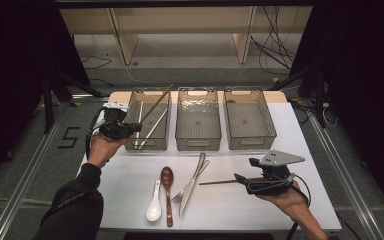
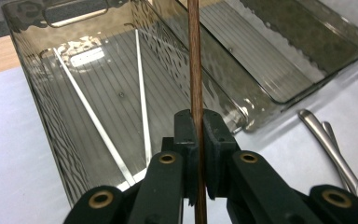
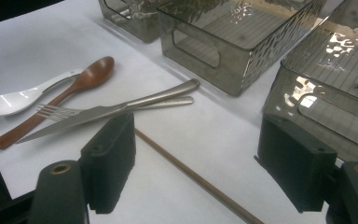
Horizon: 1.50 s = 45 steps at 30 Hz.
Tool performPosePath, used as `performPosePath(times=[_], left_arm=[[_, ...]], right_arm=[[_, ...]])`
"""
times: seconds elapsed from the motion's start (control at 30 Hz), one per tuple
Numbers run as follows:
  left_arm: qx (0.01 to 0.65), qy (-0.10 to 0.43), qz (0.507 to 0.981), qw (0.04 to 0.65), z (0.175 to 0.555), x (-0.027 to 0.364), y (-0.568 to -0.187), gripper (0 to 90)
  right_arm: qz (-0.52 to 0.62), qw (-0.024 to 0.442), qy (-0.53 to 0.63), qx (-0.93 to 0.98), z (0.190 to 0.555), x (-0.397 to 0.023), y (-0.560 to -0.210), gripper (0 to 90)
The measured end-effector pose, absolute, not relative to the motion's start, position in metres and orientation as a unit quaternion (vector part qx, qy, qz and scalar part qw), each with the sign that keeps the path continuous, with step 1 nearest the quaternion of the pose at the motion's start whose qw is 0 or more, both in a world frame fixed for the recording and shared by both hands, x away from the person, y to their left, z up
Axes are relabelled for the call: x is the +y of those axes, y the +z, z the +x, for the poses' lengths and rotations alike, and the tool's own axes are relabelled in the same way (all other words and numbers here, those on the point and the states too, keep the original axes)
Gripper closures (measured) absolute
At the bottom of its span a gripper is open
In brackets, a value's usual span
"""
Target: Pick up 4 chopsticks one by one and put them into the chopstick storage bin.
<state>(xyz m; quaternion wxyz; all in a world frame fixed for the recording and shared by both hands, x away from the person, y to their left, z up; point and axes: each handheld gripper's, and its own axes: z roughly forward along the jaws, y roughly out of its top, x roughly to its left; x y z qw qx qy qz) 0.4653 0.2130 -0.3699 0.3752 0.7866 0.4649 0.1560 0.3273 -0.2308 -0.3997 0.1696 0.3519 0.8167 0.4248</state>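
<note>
My left gripper point(image 1: 131, 128) is shut on a brown chopstick point(image 1: 159, 102), which slants up and to the right over the left bin point(image 1: 146, 145). In the left gripper view the jaws point(image 2: 196, 125) pinch this chopstick point(image 2: 195, 60) above the bin's point(image 2: 42, 107) near end. Two pale chopsticks point(image 2: 142, 98) lie on the bin floor. My right gripper point(image 1: 240, 178) rests open at the table's right front. A second brown chopstick point(image 3: 186, 170) lies flat on the table between its wide-apart jaws point(image 3: 203, 161), untouched.
Middle bin point(image 1: 198, 142) and right bin point(image 1: 250, 142) stand beside the left one. A white spoon point(image 1: 154, 204), a wooden spoon point(image 1: 167, 192), a fork point(image 1: 179, 194) and a knife point(image 1: 192, 181) lie at the front centre. The table's front edge is close to the right hand.
</note>
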Motion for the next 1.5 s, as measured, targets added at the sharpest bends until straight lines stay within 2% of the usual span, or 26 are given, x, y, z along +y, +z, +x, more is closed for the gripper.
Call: performPosePath(times=[0.63,1.33,1.43,1.5], left_arm=[[0.514,0.148,0.771,0.345,0.506,0.215,-0.387,85.0],[0.544,0.132,0.765,0.317,0.526,0.215,-0.405,84.2],[0.548,0.141,0.758,0.323,0.527,0.215,-0.406,80.3],[0.553,0.139,0.755,0.323,0.527,0.216,-0.406,69.2]], right_arm=[[0.351,0.169,0.427,0.816,0.327,-0.230,-0.400,28.5],[0.351,0.167,0.428,0.816,0.328,-0.231,-0.400,28.5],[0.352,0.167,0.429,0.815,0.328,-0.231,-0.399,28.5],[0.351,0.166,0.428,0.816,0.327,-0.230,-0.399,28.6]])
